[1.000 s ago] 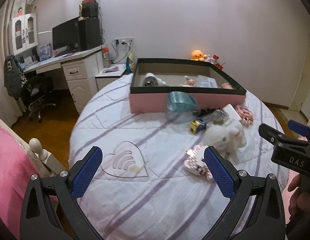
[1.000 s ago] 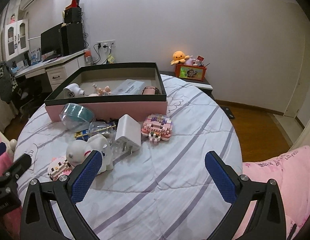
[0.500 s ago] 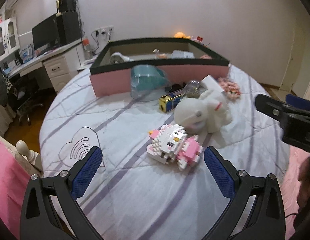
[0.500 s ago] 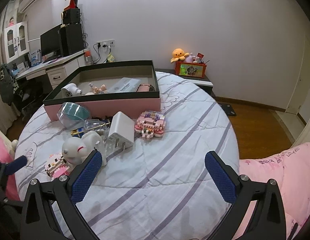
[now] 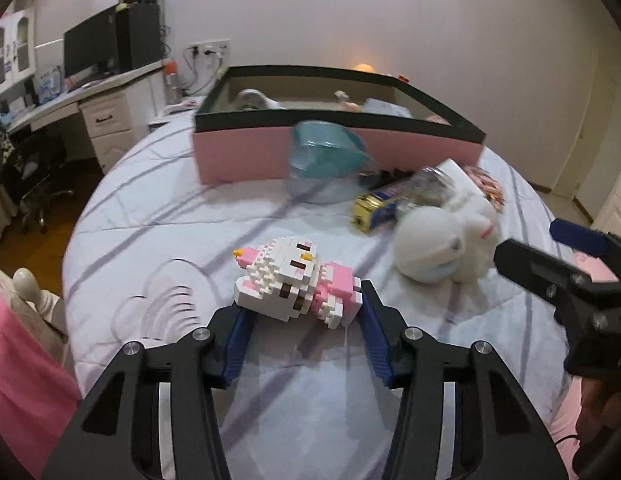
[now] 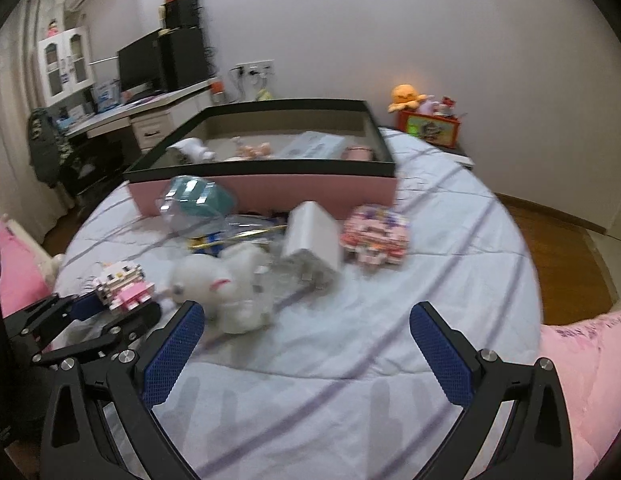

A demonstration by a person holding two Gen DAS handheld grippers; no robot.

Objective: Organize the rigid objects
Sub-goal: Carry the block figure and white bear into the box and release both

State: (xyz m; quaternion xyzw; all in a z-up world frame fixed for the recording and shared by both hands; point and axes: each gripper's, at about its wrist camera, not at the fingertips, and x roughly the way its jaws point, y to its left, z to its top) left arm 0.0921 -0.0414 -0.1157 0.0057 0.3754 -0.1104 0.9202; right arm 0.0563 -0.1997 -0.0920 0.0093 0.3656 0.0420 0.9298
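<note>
Seen beyond the striped bed [image 6: 450, 216]: a white desk [image 5: 106, 108] carrying a dark monitor [image 6: 140, 62], an office chair [image 5: 38, 188] beside it, an orange octopus plush [image 6: 406, 96] atop a nightstand.

On the bed [image 5: 158, 208], the brick cat [image 5: 296, 282] lies left of the plush rabbit [image 5: 446, 240], the box [image 5: 334, 148] behind both.

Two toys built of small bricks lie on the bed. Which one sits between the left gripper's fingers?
The white-and-pink cat figure, flanked by the left gripper. The other, a flat pink brick model, lies farther off beside the white charger.
</note>
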